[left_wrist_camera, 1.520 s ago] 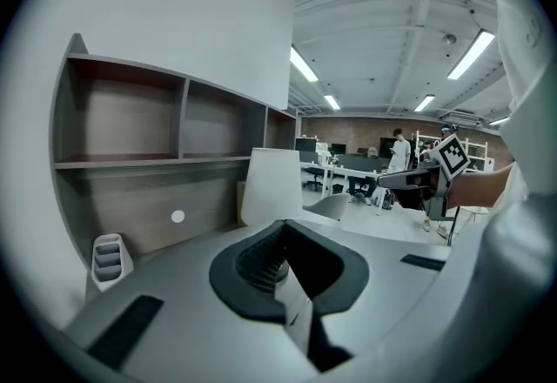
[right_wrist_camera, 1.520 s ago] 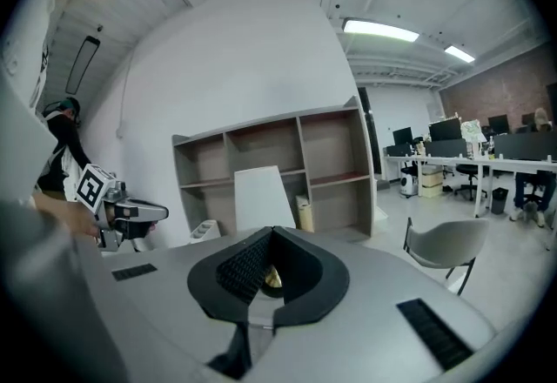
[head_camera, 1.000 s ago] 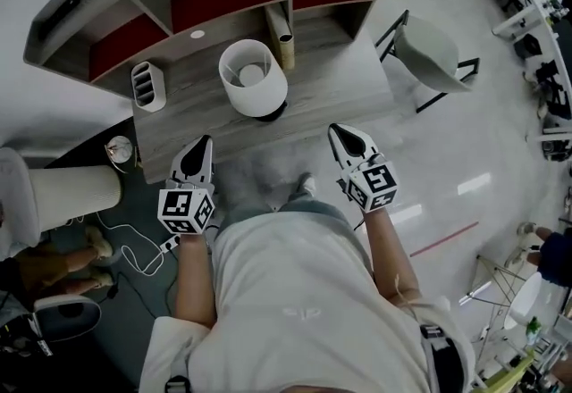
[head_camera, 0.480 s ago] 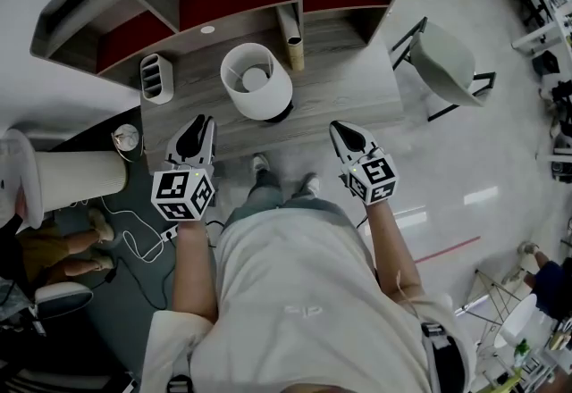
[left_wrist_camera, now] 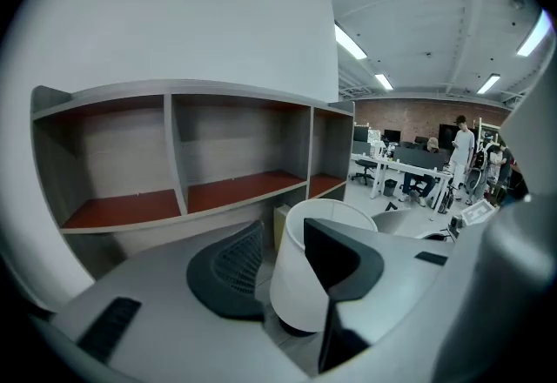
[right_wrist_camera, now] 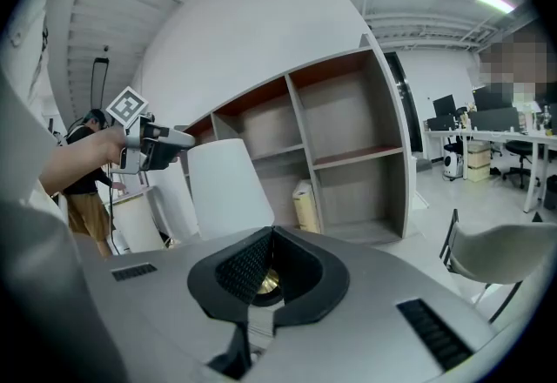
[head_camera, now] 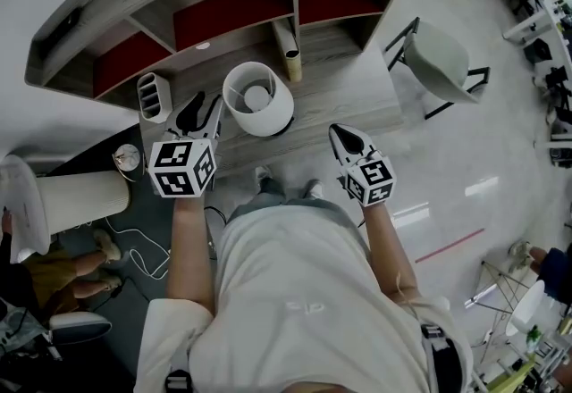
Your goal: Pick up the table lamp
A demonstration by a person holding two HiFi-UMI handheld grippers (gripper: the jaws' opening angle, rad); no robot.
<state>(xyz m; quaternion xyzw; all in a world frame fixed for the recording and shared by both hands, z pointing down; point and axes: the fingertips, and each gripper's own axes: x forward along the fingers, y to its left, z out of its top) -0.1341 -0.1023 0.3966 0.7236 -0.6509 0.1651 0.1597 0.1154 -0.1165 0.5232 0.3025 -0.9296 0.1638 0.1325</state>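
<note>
**A:** Where did the table lamp (head_camera: 257,96) stand?

**B:** Upright on the wooden desk (head_camera: 340,87), around its middle, with the shelf unit (head_camera: 232,12) on its far side.

**A:** And the left gripper (head_camera: 201,110)?

**B:** Just left of the white shade. Its jaws had just been opening and were wide apart. Nothing was caught between the pads. The shade showed through the gap, slightly beyond the fingertips.

**A:** The right gripper (head_camera: 344,137)?

**B:** It was at the desk's near edge, well right of the lamp. Its jaws were closed together with nothing in them.
</note>
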